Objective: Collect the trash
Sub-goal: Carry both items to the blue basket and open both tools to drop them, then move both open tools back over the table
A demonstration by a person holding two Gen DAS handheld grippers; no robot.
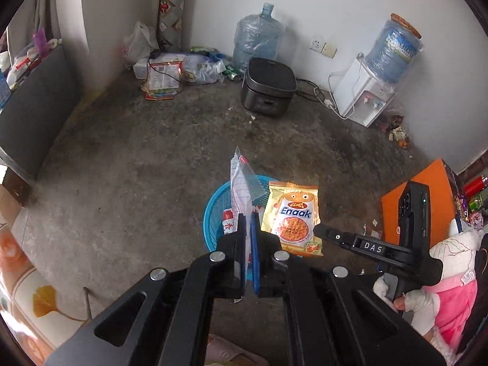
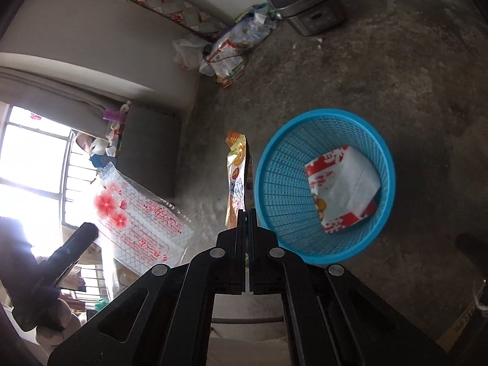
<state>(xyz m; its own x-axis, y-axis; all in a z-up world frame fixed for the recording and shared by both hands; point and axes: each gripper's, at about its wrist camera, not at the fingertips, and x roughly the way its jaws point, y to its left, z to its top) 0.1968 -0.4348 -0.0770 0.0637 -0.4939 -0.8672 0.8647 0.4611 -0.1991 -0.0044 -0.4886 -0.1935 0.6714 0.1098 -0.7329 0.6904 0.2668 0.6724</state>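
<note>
A blue mesh basket (image 2: 283, 164) stands on the concrete floor; it also shows in the left wrist view (image 1: 213, 210), mostly behind the wrappers. A red-and-white wrapper (image 2: 344, 189) lies inside it. My left gripper (image 1: 249, 216) is shut on a clear checked wrapper with red print (image 1: 241, 183), held upright above the basket; the same wrapper shows in the right wrist view (image 2: 137, 216). My right gripper (image 2: 246, 213) is shut on a yellow Enaak snack packet (image 2: 236, 177), held just left of the basket's rim. The packet also shows in the left wrist view (image 1: 294, 216), with the right gripper (image 1: 318, 231) at its edge.
A dark rice cooker (image 1: 268, 87) sits on the floor at the back. A water dispenser (image 1: 366, 91) with cables stands at the right wall. A pile of bags and packets (image 1: 170, 70) fills the far corner. An orange box (image 1: 421, 201) stands to the right.
</note>
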